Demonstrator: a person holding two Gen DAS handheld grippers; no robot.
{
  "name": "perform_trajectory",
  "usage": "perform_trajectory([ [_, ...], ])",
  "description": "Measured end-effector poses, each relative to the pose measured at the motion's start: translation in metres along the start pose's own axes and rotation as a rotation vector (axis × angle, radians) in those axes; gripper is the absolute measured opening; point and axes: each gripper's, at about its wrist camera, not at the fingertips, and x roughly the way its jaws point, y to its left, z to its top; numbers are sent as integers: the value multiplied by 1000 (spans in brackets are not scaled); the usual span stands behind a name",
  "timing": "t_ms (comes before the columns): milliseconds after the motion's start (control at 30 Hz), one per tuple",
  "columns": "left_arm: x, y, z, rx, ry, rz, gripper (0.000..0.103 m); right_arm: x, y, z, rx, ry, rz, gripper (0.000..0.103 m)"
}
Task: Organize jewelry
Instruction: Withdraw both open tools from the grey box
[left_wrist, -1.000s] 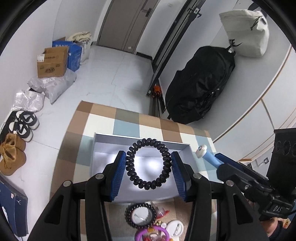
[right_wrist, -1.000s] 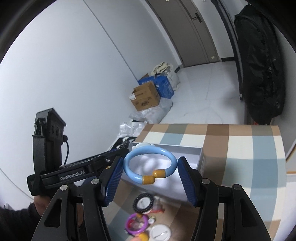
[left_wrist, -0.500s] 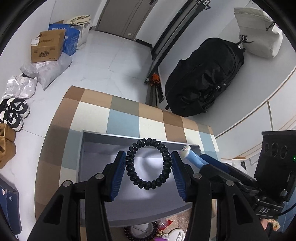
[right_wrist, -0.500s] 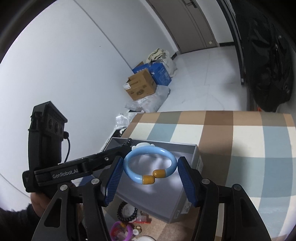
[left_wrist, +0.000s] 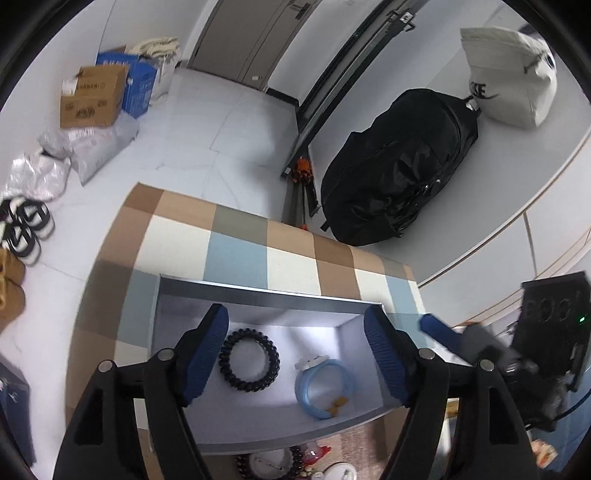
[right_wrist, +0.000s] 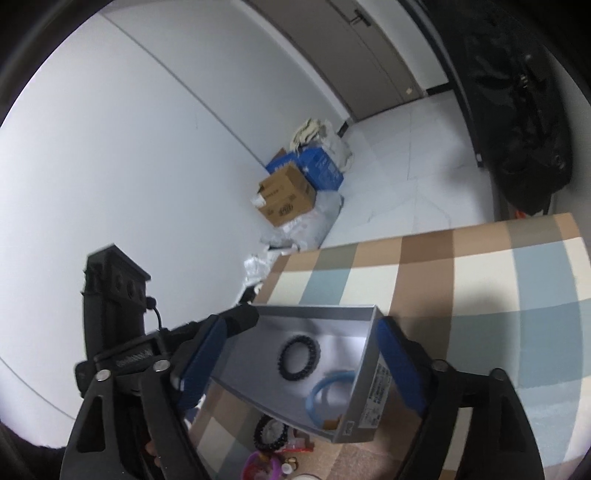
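A grey open box (left_wrist: 258, 295) (right_wrist: 373, 406) sits on the checked tablecloth. Inside it lie a black spiral hair tie (left_wrist: 249, 363) (right_wrist: 298, 357) and a light blue bracelet with amber beads (left_wrist: 325, 386) (right_wrist: 325, 391). My left gripper (left_wrist: 295, 358) is open and empty above the box. My right gripper (right_wrist: 299, 369) is open and empty above the box too. The right gripper shows at the right edge of the left wrist view (left_wrist: 480, 347). The left gripper shows at the left of the right wrist view (right_wrist: 147, 354).
More jewelry lies in front of the box: a black bead bracelet (right_wrist: 271, 432), a purple ring (right_wrist: 258, 469) and small round pieces (left_wrist: 336, 472). A black bag (left_wrist: 399, 166) leans on the wall beyond the table. Cardboard boxes (left_wrist: 92, 96) and shoes (left_wrist: 22, 229) stand on the floor.
Both grippers have opened. The black hair tie and the blue bracelet have dropped from the jaws into the grey box.
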Motion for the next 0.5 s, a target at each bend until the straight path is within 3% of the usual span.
perform_trajectory([
  [167,-13,-10,-7,70,-54,68,72,-16,3,-2,-5,-30,-8,94],
  [300,-28,-17,-17,109,-123,143,85,-25,7,-7,-25,-45,-30,100],
  [500,-45,-24,-34,130,-183,204,85,-38,15,-19,-78,-76,-100,103],
])
